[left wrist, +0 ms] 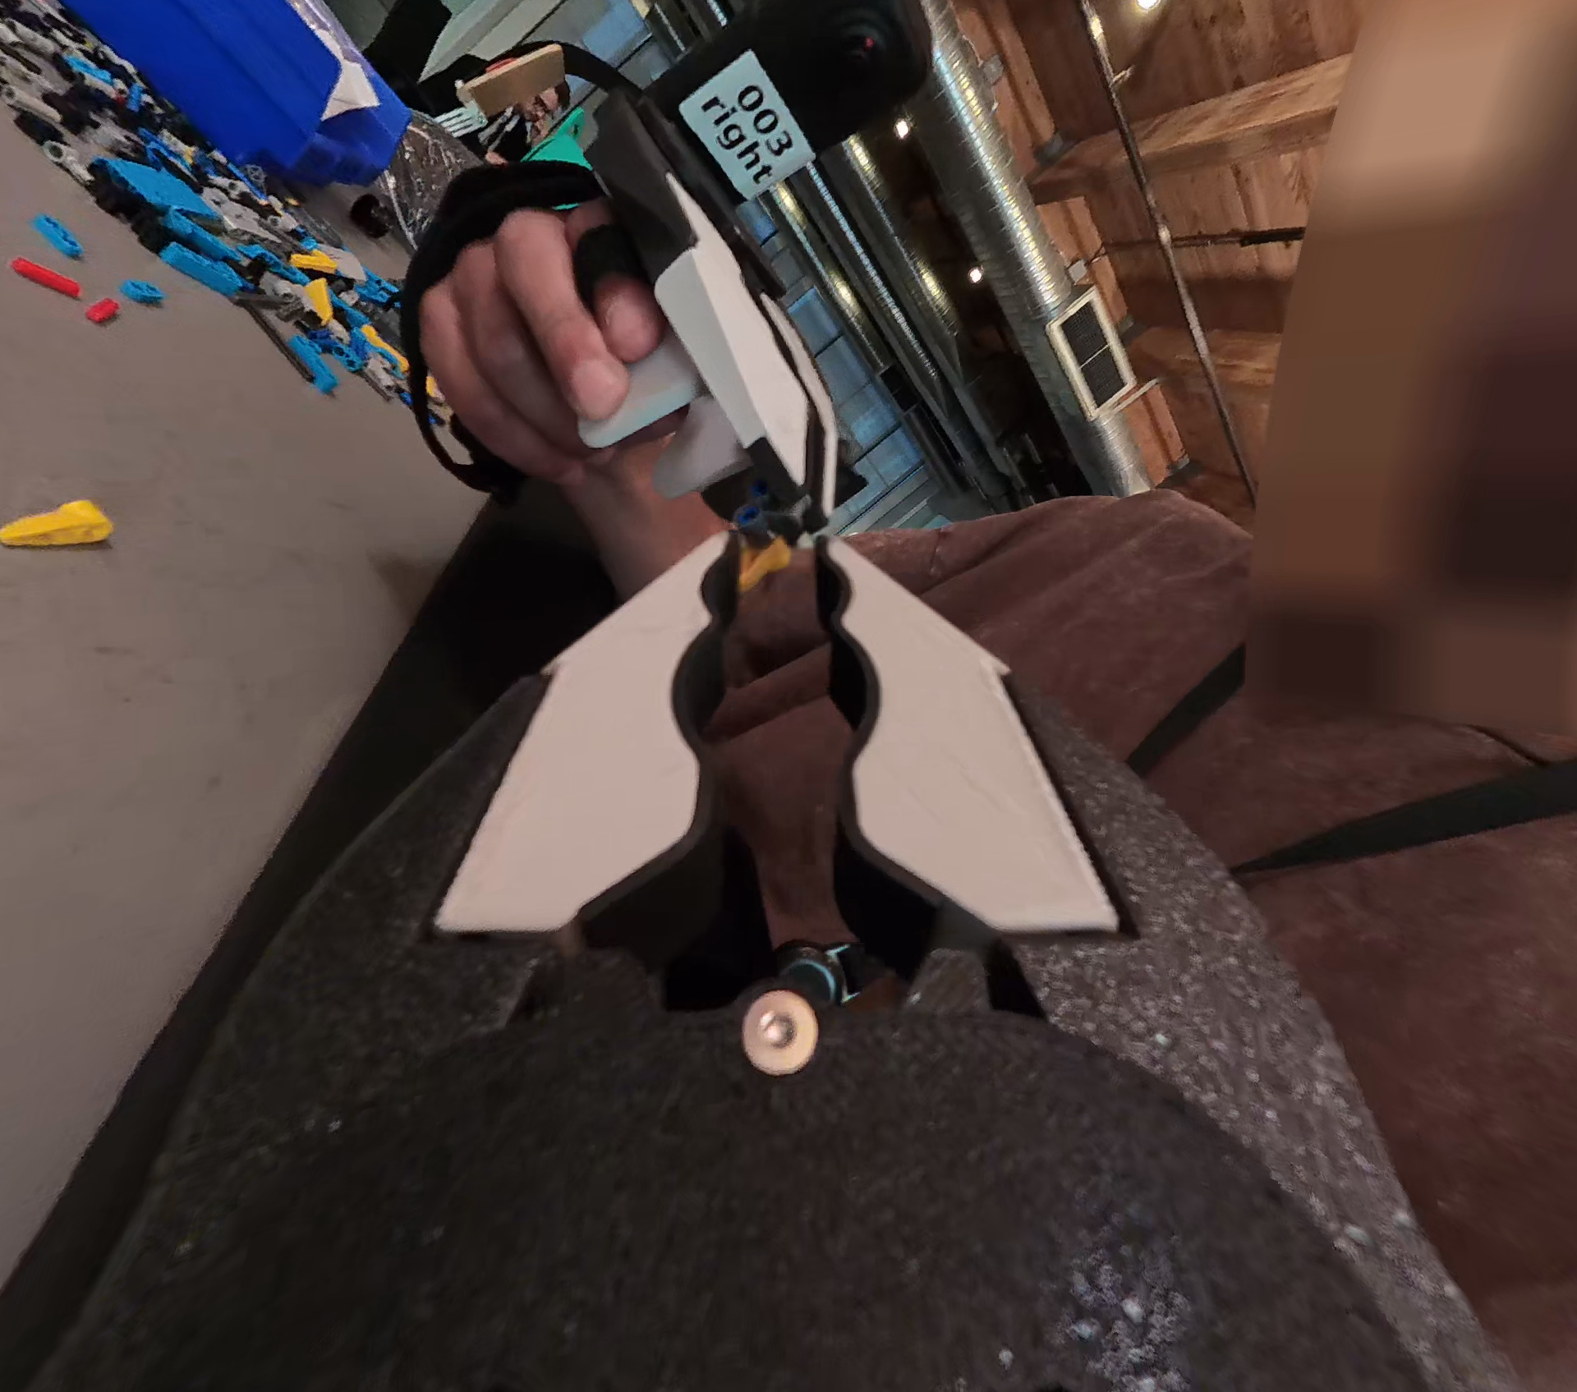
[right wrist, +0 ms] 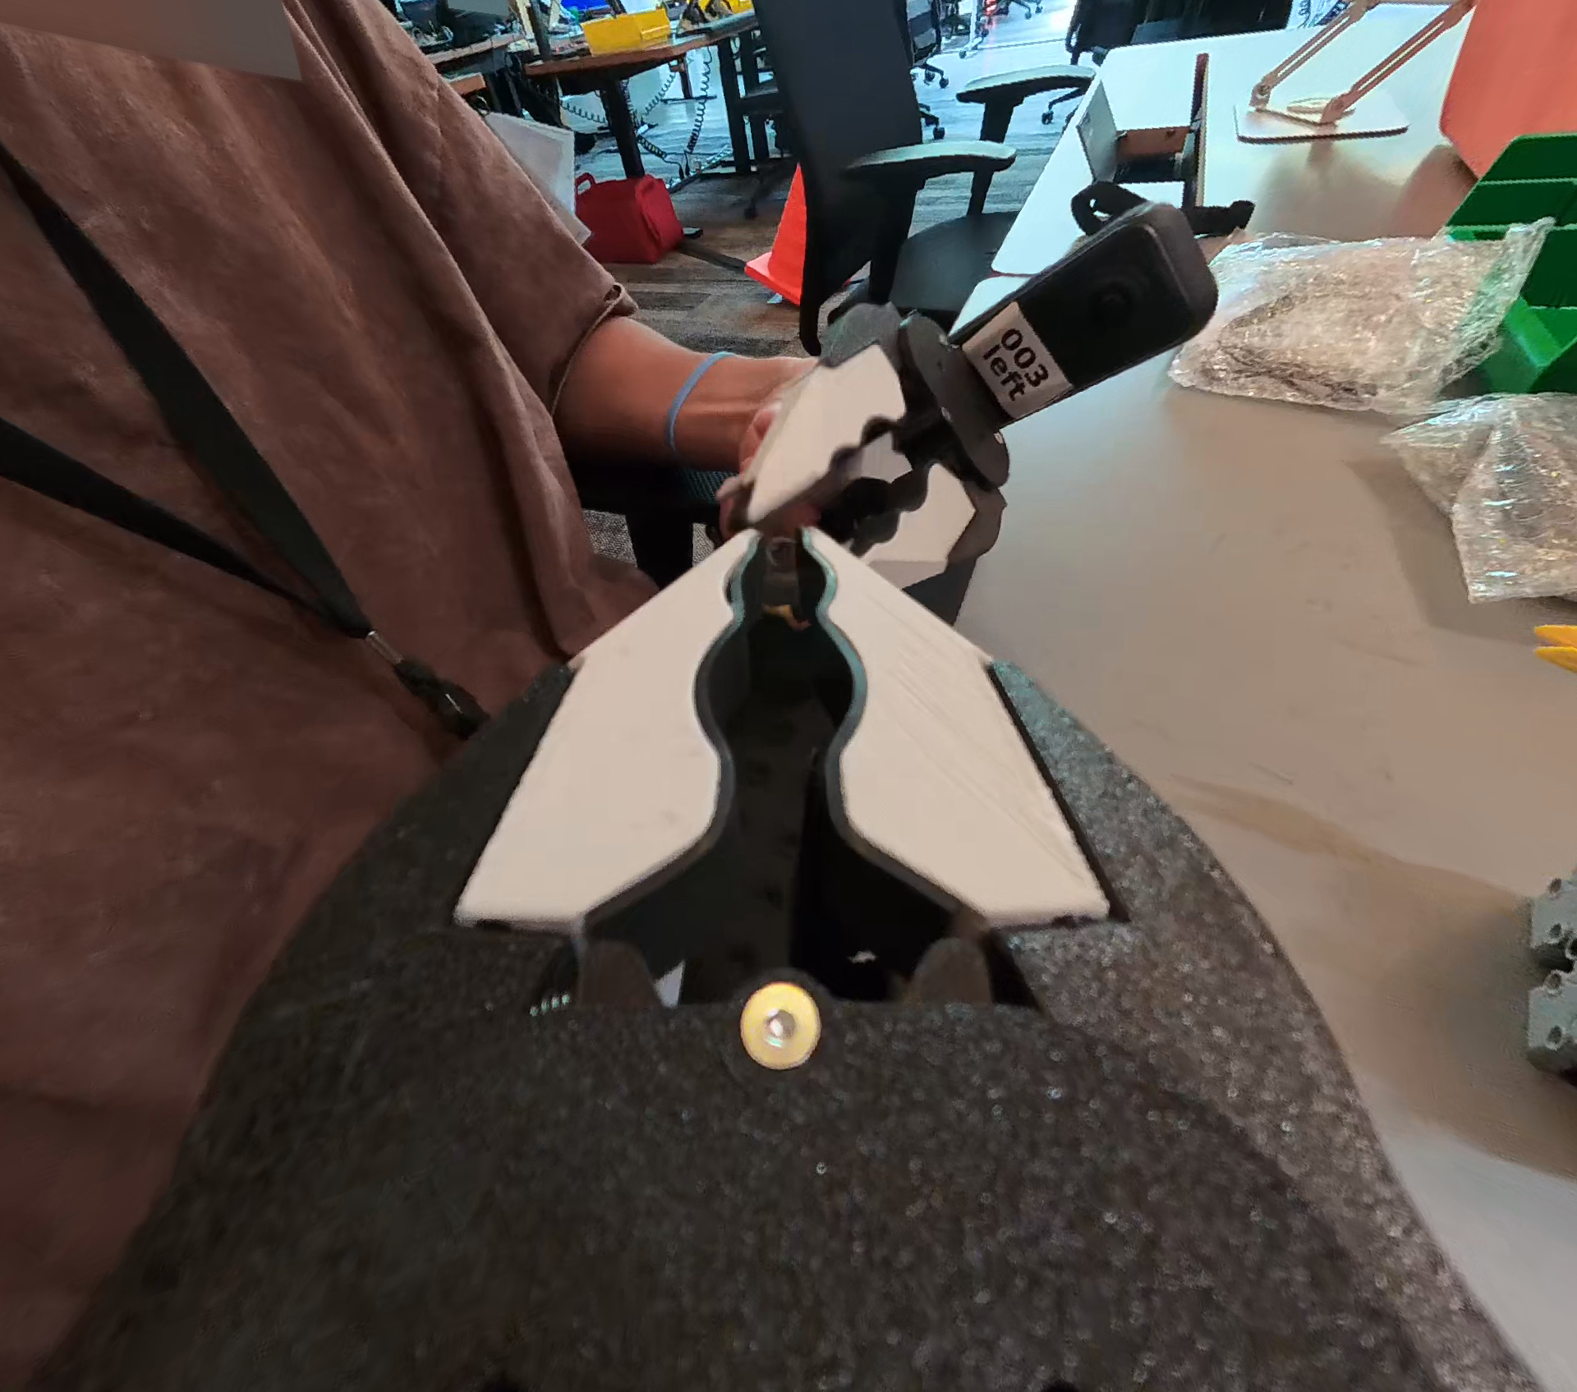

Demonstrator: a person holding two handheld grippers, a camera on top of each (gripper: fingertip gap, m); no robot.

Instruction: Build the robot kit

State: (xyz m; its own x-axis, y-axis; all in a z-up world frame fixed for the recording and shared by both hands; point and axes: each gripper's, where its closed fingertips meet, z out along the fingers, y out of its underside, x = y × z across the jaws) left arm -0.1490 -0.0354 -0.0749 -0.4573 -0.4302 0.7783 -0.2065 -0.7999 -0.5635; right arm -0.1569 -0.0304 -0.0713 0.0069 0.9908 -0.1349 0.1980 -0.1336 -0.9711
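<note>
Two white two-finger grippers meet tip to tip: left gripper [left wrist: 772, 540] parted slightly around a small yellow plastic piece [left wrist: 762, 559], right gripper [right wrist: 778, 540] pinching a small dark piece [right wrist: 778, 551]; loose blue, yellow and red plastic pieces [left wrist: 196, 225] lie at ten o'clock on the grey table [left wrist: 213, 583].

The counter [right wrist: 1237, 668] looked smooth and matt grey. Beside it, the fingers [right wrist: 614, 779] showed matt white plastic in a rough, speckled black foam body [right wrist: 768, 1197]. Crinkled glossy plastic bags [right wrist: 1348, 319] lay on the counter; the person's brown garment [right wrist: 256, 412] looked like soft, suede-like cloth.
</note>
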